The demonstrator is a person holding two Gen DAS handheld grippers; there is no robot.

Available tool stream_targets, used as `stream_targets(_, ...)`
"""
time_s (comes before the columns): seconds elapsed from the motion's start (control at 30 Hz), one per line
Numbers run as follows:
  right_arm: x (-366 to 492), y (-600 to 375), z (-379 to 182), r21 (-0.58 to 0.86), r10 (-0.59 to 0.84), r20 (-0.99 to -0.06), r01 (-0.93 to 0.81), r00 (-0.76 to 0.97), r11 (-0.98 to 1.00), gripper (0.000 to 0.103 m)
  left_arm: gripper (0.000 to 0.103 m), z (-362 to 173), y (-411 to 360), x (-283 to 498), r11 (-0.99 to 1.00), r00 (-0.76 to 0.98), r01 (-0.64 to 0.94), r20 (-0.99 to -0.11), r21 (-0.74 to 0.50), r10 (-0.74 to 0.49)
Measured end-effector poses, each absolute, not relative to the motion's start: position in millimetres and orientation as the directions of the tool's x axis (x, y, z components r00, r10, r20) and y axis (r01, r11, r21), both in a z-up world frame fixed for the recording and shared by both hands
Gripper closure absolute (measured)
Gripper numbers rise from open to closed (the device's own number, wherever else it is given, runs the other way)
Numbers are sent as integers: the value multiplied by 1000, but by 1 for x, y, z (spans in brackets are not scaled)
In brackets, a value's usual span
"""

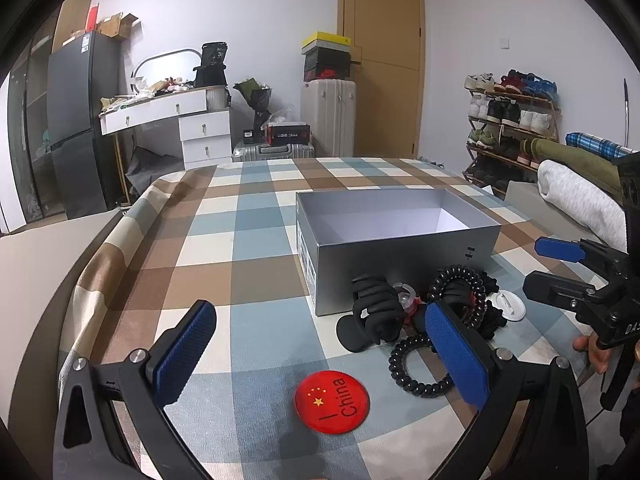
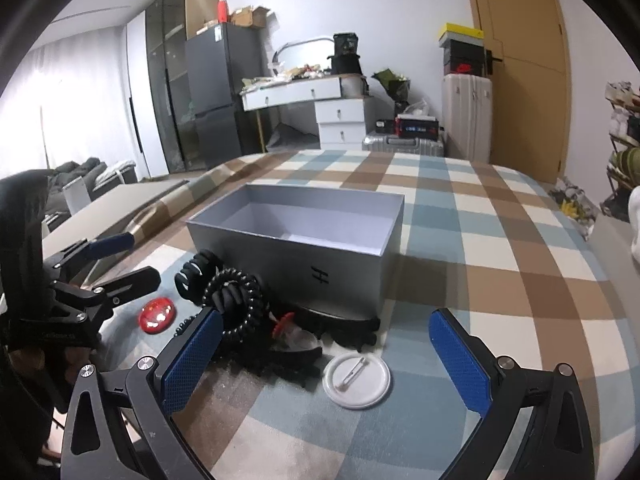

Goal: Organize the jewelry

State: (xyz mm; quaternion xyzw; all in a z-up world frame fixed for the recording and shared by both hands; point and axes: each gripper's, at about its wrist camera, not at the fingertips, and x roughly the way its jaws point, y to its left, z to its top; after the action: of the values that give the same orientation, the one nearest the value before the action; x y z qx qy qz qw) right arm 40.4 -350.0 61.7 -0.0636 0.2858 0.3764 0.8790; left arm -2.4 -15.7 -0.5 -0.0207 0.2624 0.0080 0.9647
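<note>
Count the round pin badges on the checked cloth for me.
2: a red China badge face up between the left tongs, and a white badge pin side up before the right tongs. The pile may hide more.

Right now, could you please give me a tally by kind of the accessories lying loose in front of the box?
Round pin badges: 2, one red face-up, one white showing its pin back
Black spiral hair ties: 2
Black claw clips: at least 2; the heap hides the rest
Total: at least 6, none yet in the grey box
</note>
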Motion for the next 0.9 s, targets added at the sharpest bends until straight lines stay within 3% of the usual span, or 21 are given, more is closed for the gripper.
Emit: stream_targets(0.9, 36, -351, 58, 120, 650, -546, -718, 530, 686, 0, 1, -2, -15, -1, 999, 863, -26, -505, -35, 5)
